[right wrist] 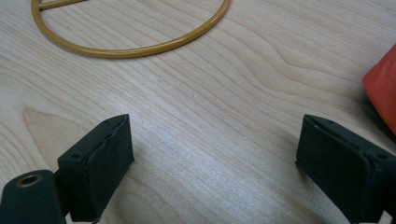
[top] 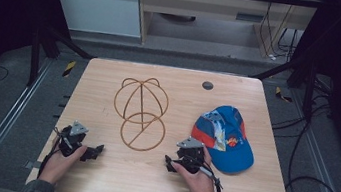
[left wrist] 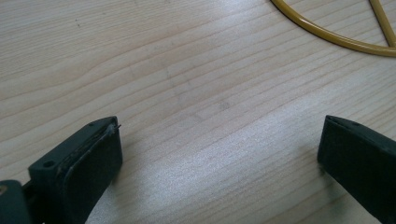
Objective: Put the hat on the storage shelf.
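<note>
In the high view, a wooden table (top: 109, 87) carries a gold wire hat stand (top: 140, 113) lying near its middle, made of a domed cage of curved rods and a flat ring with a bar across it. This stand serves as the landmark. A blue cap (top: 225, 138) with red and white patches lies well to the right of the stand, its brim towards the near edge. The left gripper (top: 92, 151) rests on the table near the front edge, below and to the left of the stand's ring, held by the person's left hand (top: 61, 160). The right gripper (top: 172, 164) sits below and to the right of the ring, just beside the cap's near left edge, held by the right hand (top: 197, 178). Neither gripper touches the stand or the cap.

In the left gripper view, the two black jaws stand wide apart over bare wood with nothing between them. A curved piece of the stand's ring (left wrist: 327, 37) crosses the upper right corner, well beyond the jaw tips.

In the right gripper view, the jaws are likewise spread wide over bare wood, gripping nothing. The ring (right wrist: 135, 50) arcs across the top left, ahead of the jaws, and a red part of the cap (right wrist: 383, 88) shows at the right edge, near the right-hand jaw.
</note>
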`<action>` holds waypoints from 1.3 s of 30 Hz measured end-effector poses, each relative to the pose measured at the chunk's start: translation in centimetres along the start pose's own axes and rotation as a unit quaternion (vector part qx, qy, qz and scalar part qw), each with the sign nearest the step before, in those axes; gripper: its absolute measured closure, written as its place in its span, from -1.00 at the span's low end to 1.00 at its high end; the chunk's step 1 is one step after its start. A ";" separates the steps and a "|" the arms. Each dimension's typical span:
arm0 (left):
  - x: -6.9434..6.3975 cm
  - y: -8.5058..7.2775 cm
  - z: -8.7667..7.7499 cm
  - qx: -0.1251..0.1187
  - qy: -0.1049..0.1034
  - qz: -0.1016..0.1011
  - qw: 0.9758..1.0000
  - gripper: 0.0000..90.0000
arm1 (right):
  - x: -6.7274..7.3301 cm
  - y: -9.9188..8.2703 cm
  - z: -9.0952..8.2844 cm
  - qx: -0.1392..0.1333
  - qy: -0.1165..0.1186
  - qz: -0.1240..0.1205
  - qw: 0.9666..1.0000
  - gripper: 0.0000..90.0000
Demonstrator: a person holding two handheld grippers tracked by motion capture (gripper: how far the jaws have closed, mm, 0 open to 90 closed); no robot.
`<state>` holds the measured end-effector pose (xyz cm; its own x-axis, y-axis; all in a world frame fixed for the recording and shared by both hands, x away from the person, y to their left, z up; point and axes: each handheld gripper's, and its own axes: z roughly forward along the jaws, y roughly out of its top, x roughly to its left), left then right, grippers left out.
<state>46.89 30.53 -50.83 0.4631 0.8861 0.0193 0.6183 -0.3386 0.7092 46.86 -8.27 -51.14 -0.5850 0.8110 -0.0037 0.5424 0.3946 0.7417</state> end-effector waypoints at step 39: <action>0.1 -0.2 -0.2 -0.001 0.005 -0.006 1.000 -1.00 | -12.0 10.5 -9.6 0.089 -0.053 -0.012 0.995 -0.58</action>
<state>46.64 30.76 -50.85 0.4500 0.8929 0.0184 0.6219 -0.3281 0.7111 53.78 -18.03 -36.86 -0.5369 0.8381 -0.0970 0.6336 0.4764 0.6096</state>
